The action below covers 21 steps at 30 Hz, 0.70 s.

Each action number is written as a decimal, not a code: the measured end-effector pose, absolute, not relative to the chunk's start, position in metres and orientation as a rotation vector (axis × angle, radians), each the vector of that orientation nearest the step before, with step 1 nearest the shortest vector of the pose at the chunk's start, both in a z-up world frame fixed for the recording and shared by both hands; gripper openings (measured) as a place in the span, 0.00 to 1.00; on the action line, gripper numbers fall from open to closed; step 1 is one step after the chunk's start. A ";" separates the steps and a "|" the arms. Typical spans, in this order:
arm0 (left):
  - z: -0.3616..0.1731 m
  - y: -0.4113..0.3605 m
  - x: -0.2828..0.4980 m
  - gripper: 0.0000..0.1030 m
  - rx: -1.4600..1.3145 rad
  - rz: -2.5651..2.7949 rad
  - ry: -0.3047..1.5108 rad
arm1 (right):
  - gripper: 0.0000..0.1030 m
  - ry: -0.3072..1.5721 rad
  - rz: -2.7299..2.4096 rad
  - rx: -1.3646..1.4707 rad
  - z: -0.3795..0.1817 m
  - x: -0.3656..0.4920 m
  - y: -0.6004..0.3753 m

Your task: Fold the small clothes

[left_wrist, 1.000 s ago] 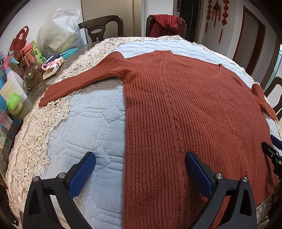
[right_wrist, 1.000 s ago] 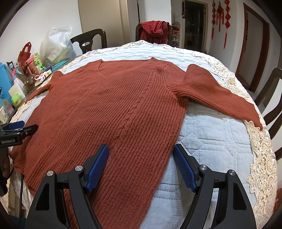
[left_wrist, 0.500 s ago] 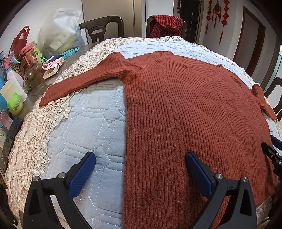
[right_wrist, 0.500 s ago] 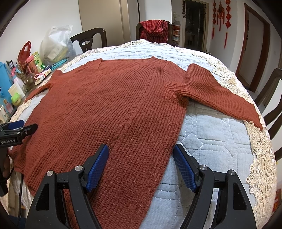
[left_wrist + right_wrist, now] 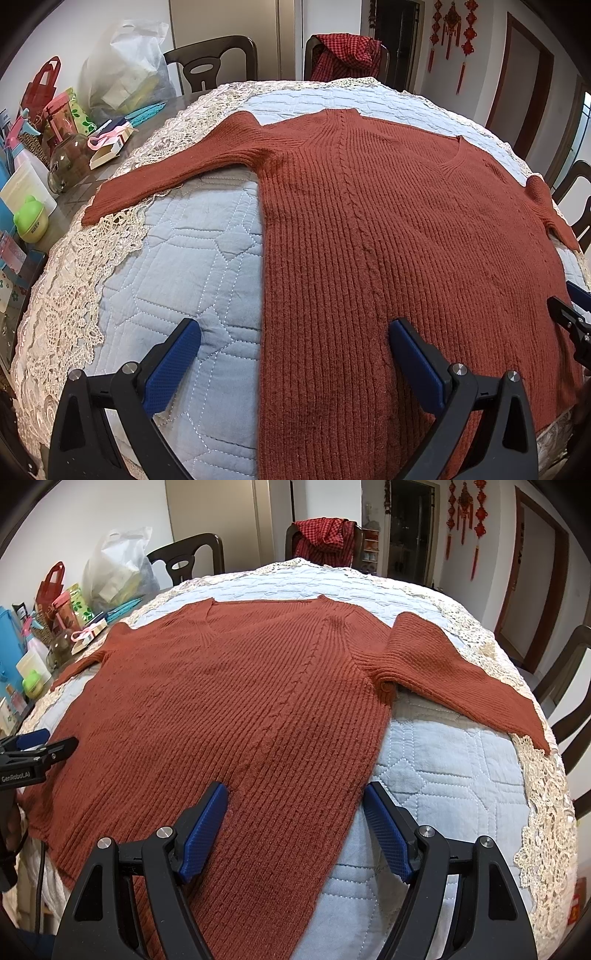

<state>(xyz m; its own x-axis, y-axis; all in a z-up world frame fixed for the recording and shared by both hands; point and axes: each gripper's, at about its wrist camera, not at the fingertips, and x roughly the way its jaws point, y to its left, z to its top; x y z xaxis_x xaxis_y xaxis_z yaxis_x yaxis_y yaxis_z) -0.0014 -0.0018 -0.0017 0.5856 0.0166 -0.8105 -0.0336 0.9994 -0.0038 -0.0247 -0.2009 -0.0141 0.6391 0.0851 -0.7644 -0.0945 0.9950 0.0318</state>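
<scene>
A rust-red ribbed sweater point(image 5: 388, 236) point(image 5: 251, 709) lies flat and spread on the quilted light-blue cover, sleeves out to both sides. In the left wrist view my left gripper point(image 5: 295, 332) hovers open over the sweater's left side seam near the hem, one finger above the quilt, the other above the knit. In the right wrist view my right gripper point(image 5: 295, 805) is open over the right side seam near the hem. Each gripper's tip also shows at the edge of the other view. Nothing is between the fingers of either.
The quilt with a lace border point(image 5: 74, 288) covers a round table. Clutter stands at the left edge: a glass jar point(image 5: 68, 162), a green pot point(image 5: 31, 221), bags point(image 5: 125, 74). Dark chairs ring the table; one holds a red checked garment point(image 5: 327, 539).
Almost nothing differs; the right wrist view shifted slightly, and the sweater lies as before. Both grippers stay open.
</scene>
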 end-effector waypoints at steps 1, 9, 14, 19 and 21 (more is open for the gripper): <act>-0.002 -0.002 -0.001 1.00 -0.019 0.029 0.944 | 0.74 0.872 0.104 -0.012 -0.014 -0.025 -0.202; -0.003 -0.002 -0.004 1.00 -0.021 0.032 0.930 | 0.74 0.882 0.097 -0.018 -0.014 -0.024 -0.201; -0.003 -0.001 -0.005 1.00 -0.029 0.033 0.922 | 0.74 0.886 0.098 -0.021 -0.012 -0.023 -0.200; -0.002 0.000 -0.005 1.00 -0.036 0.026 0.922 | 0.74 0.898 0.110 -0.014 -0.011 -0.023 -0.202; -0.001 0.000 -0.005 1.00 -0.040 0.025 0.922 | 0.74 0.908 0.117 -0.004 -0.009 -0.023 -0.202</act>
